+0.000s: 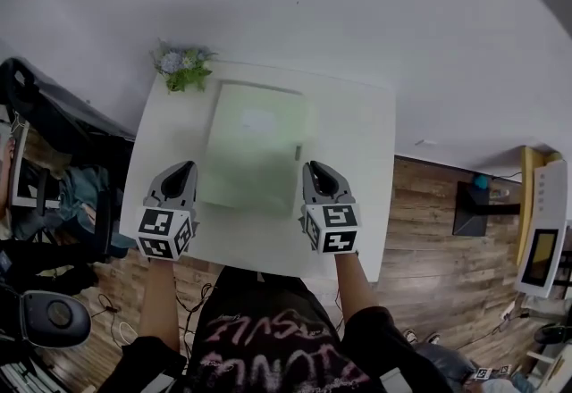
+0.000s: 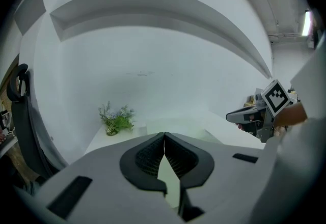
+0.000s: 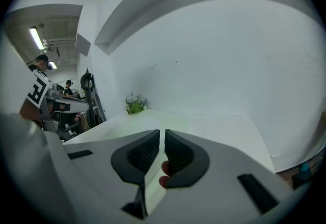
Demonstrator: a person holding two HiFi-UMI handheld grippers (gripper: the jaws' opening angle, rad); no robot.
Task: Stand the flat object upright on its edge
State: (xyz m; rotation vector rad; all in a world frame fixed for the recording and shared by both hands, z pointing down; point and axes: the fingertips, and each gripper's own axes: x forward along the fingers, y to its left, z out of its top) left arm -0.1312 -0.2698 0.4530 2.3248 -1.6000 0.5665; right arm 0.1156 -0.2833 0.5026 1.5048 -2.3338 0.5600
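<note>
A pale green flat object (image 1: 257,148) lies face down on the white table (image 1: 357,141). My left gripper (image 1: 186,170) hovers at its near left corner, jaws shut with nothing in them. My right gripper (image 1: 315,170) hovers at the near right corner, also shut and empty. In the left gripper view the closed left gripper (image 2: 164,139) points over the green object (image 2: 175,122). The right gripper (image 2: 254,116) shows at that view's right. In the right gripper view the right gripper (image 3: 162,137) has its jaws almost touching above the green object (image 3: 127,129).
A small potted plant (image 1: 183,68) stands at the table's far left corner, close to the white wall. A black office chair (image 1: 27,96) and cluttered gear stand to the left of the table. Wooden floor (image 1: 438,230) lies to the right.
</note>
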